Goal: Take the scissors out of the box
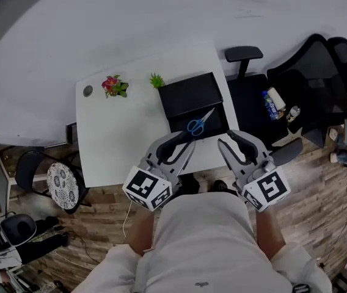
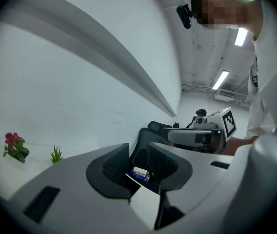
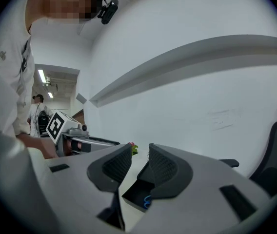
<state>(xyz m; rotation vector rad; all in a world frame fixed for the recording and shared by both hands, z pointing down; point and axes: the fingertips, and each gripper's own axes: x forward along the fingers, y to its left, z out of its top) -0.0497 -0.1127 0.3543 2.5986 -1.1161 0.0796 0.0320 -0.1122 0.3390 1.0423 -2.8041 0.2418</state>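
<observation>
At the desk's (image 1: pixel 112 133) far right corner the box (image 1: pixel 217 127) holds scissors (image 1: pixel 201 121), probably light, stiff and slick. Pinch the blue handles (image 1: pixel 194 127). Left gripper (image 1: pixel 183 142) and right gripper (image 1: pixel 225 139) gape empty.

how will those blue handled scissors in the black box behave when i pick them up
The scissors look small and thin, so they are probably light and stiff. They lie flat in the black box, so they may slide rather than lift. Gripped by one blue handle loop, the blades could swing open.
</observation>
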